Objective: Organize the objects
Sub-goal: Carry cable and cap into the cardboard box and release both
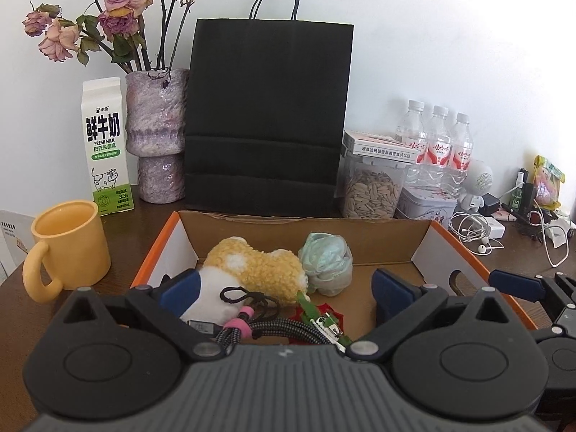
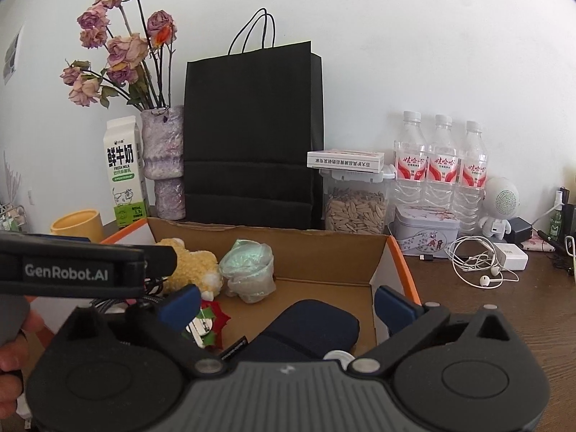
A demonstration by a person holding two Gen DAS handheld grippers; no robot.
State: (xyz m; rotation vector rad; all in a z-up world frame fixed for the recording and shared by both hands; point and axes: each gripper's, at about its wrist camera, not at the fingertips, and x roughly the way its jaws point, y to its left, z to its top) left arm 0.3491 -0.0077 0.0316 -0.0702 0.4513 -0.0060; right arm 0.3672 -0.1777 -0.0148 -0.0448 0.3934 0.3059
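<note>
Item: cardboard box (image 1: 388, 248), open-topped, orange-edged with plain brown inner walls, set on the dark wooden desk (image 1: 126, 230). We list its contents left to right:

- plush toy (image 1: 259, 270) — fuzzy yellow pile with white patches, soft and lumpy.
- braided cable (image 1: 288, 331), grey-black weave, bound with pink bands, coiled at the near edge.
- red-and-green trinket (image 2: 212, 320) with a metal clip, flat on the box floor.
- pale green crinkled bundle (image 1: 327, 266), glossy film, rounded, touching the plush toy.
- navy pouch (image 2: 309, 334), smooth fabric, rounded corners, at the near right.

We find the left claw (image 1: 284, 291) released, blue pads wide apart above the plush toy and cable, gripping nothing. The right claw (image 2: 284, 306) is likewise released, jaws spread, the pouch lying just below and between its pads, not pressed.
</note>
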